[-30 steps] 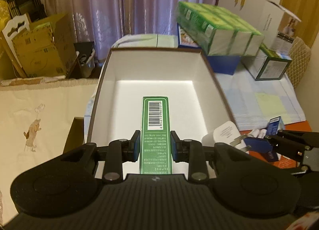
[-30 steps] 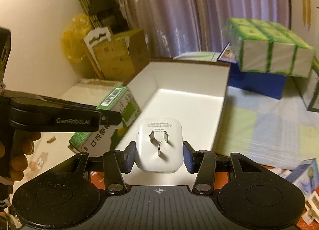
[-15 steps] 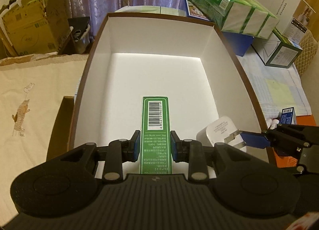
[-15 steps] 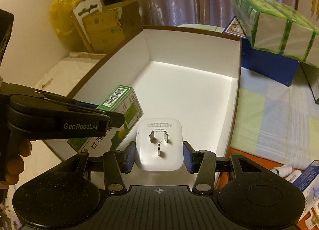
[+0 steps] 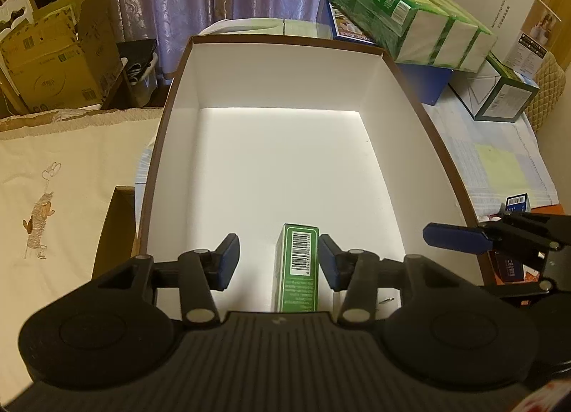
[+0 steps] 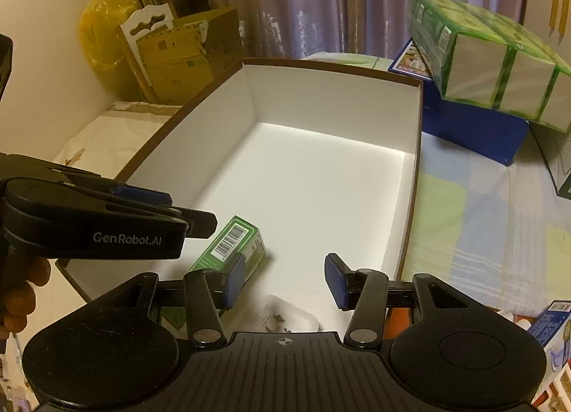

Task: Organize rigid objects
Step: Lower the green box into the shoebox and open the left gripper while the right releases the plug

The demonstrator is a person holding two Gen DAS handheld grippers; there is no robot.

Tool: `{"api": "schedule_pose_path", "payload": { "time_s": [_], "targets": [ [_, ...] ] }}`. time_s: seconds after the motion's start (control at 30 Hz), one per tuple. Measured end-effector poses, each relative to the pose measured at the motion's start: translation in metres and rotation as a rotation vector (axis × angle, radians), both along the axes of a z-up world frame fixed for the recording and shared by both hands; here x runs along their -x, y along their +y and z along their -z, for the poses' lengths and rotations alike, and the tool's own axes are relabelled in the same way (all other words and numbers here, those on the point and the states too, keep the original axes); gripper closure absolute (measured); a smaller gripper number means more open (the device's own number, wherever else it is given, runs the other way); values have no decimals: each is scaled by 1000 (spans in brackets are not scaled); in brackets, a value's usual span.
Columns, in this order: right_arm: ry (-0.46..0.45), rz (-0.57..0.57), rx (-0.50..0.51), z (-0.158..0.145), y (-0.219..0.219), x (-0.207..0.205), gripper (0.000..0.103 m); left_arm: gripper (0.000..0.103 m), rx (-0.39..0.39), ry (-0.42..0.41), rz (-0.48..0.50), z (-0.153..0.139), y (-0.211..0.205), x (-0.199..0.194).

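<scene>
Green carton [image 5: 297, 269] and white plug adapter [image 6: 289, 315] lie on the near floor of your white box [image 5: 278, 66]; both the left gripper [image 5: 276, 262] and right gripper [image 6: 285, 280] stand open, the left's jaws just parted, and the items near right look unsorted.

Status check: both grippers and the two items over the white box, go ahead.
Left gripper open, jaws just opened. Right gripper open. Green barcoded carton and white plug adapter lie in white box. Nothing obstructing.
</scene>
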State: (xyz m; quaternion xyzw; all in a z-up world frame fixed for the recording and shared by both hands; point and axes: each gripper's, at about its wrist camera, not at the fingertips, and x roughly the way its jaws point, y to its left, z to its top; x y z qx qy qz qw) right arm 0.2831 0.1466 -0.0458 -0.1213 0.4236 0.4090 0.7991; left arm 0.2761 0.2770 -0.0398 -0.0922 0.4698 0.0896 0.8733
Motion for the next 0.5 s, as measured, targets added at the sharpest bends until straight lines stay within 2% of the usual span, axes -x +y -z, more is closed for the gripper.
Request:
{"api": "schedule_pose_path", "payload": {
  "time_s": [0.5],
  "targets": [
    [5, 26, -22, -8, -18, 12, 56, 59, -12, -19, -4, -12, -10, 22]
  ]
}}
